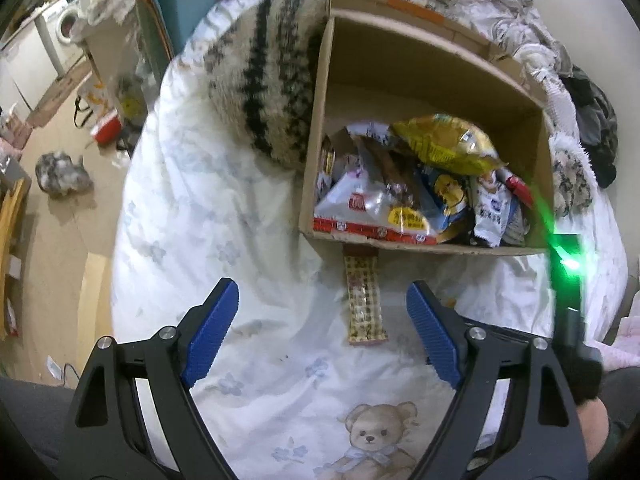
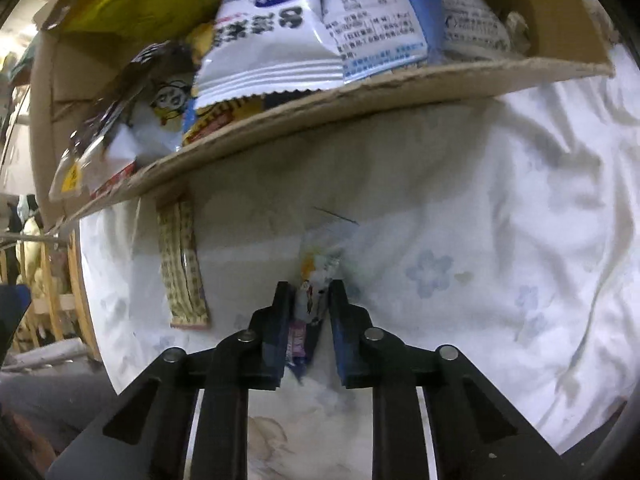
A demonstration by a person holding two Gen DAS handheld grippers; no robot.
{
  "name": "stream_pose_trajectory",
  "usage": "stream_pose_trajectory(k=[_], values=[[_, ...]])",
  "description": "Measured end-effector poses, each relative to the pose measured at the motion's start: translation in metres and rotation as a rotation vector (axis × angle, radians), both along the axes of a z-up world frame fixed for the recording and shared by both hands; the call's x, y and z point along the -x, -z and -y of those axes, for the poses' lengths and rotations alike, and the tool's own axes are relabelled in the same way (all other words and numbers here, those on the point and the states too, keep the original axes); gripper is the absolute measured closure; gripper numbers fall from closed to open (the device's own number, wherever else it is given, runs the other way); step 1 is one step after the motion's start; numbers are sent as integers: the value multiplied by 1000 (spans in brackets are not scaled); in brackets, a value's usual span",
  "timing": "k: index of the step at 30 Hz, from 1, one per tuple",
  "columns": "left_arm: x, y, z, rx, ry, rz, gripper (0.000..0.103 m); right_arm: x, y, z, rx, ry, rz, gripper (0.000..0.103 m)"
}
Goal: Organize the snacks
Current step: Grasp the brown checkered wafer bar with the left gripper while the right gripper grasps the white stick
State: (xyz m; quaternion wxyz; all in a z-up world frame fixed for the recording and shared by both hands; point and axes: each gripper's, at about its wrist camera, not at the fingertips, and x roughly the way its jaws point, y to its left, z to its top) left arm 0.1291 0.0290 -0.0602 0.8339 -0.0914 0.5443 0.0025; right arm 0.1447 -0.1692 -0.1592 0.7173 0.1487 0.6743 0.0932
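Right hand-held gripper (image 2: 310, 294) pinching a small snack packet (image 2: 316, 276) on the bed, just in front of the cardboard box.

The left hand-held gripper (image 1: 322, 300) is hovering with its blue pads (image 1: 212, 332) spread wide and gripping nothing; a checked snack bar (image 1: 364, 300) is lying on the floral bedsheet (image 1: 240, 240) between them, its far end touching the cardboard box (image 1: 320, 140) that is holding the other snack bags (image 1: 440, 148).
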Motion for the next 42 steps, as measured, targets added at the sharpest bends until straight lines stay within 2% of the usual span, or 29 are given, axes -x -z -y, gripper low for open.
stream_pose_trajectory(k=[4,9,13,17,19,25,26,28,29,30,36,42], values=[[-4,16,9,29,3,-53,19,12,-20,11,-55,-5,32,85],[-5,34,29,12,47,-104,21,17,-48,21,-41,-45,70,85],[-8,43,41,-3,78,-112,24,20,-67,30,-32,-72,90,85],[-15,49,50,-38,102,-114,26,24,-66,43,-41,-45,109,85],[-20,55,55,-49,116,-133,32,25,-61,46,-62,-16,114,85],[-32,82,60,-86,112,-176,33,22,-56,49,-45,-12,139,85],[-33,88,60,-91,116,-186,38,22,-55,50,-45,-10,138,85],[-36,97,60,-99,122,-209,55,19,-55,51,-45,-7,138,85],[-36,98,61,-117,128,-214,76,18,-55,50,-46,-8,140,85],[-36,97,62,-137,135,-212,81,18,-56,49,-46,-12,143,85],[-22,78,62,-100,123,-203,81,18,-59,43,-51,-33,158,85],[-9,69,56,-109,114,-188,81,17,-61,36,-56,-44,165,85]])
